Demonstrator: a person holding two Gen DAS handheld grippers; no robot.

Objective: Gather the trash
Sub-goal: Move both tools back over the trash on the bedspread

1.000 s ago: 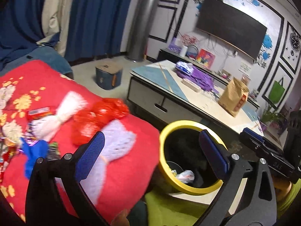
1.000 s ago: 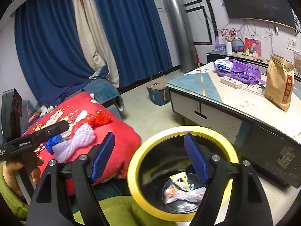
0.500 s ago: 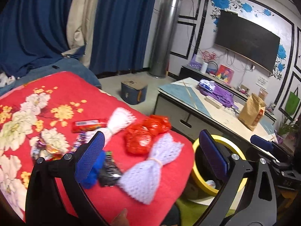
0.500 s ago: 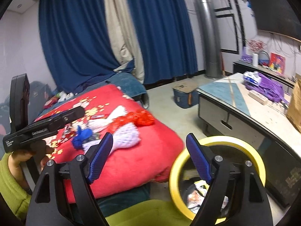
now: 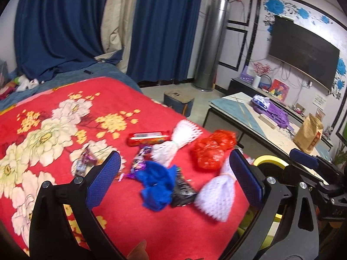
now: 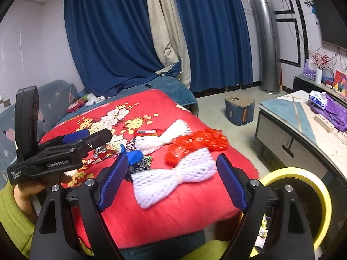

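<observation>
- Left wrist view: the left hand-held gripper [image 5: 173,177] hangs over a red flowered blanket [image 5: 54,117] on a bed, its blue pads spread wide with nothing between them.
- Trash lies scattered on the blanket, bunched near the edge closest to the bin: a crumpled blue wrapper [image 5: 157,185], a black packet [image 5: 183,191] touching it, a pale mesh sleeve [image 5: 216,195], a white mesh sleeve [image 5: 177,143], a red plastic bag [image 5: 211,149] and a red snack wrapper [image 5: 148,138].
- Right wrist view: the right hand-held gripper [image 6: 173,182] points at the pale mesh sleeve; its jaws are opening and grip nothing.
- A yellow-rimmed bin [image 6: 312,186] stands just beside the bed, low and to the right, likely placed there so each piece needs only a short carry. A few scraps show inside.
- Both tools look aimed at the pile, probably to pick up the next pieces.
- A green sleeve [image 6: 10,218] shows at the left hand.
</observation>
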